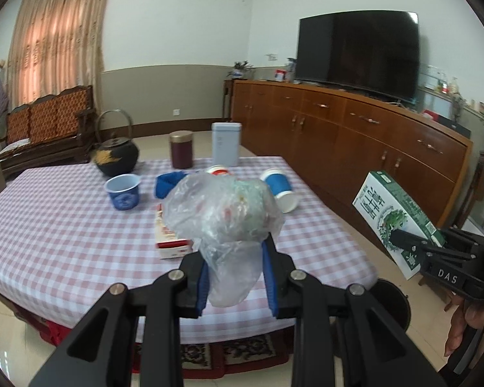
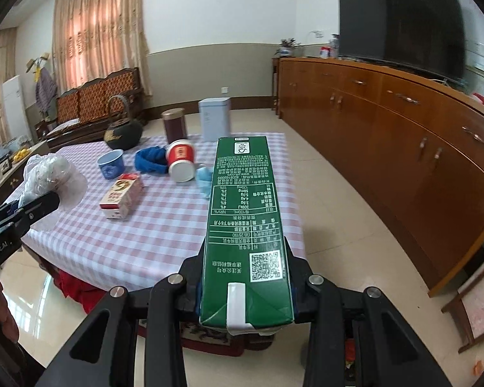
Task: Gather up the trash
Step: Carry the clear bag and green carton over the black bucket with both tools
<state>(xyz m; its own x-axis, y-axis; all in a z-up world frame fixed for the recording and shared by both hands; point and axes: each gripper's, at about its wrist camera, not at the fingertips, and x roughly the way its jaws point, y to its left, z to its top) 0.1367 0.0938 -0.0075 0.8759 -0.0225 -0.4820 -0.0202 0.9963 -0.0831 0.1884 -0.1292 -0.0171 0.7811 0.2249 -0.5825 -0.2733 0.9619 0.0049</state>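
The left gripper (image 1: 235,277) is pinching a crumpled clear bag (image 1: 222,213) by its loose lower tail, and that is the weak hold here: thin, slick film bunched between blue pads could slide out, or the fuller top could flop sideways and spill whatever is wadded inside. The right gripper (image 2: 245,287) is clamped on the sides of a green carton (image 2: 242,209), gripped near its folded end, so most of the long box sticks out in front. A quick swing could lever it loose, and the smooth printed card gives the pads little bite. Both pieces are held up off the table (image 2: 164,225), at its near edge, so a drop would likely land on the glossy tiled floor.

The table wears a pink-and-white checked cloth, slightly shiny, possibly plastic, though I can't be sure from here. More trash waits on it: a small red-and-white box (image 2: 121,198) lying flat, a red cup (image 2: 180,159) on its side with its open mouth toward us, a blue cup (image 1: 279,190) also tipped over, a blue tub (image 2: 111,163) upright and a blue cloth (image 2: 151,159). Farther back stand a black kettle (image 2: 122,133) with a hoop handle, a dark jar (image 2: 174,124) and a pale tin (image 2: 214,117), which look like keepers.
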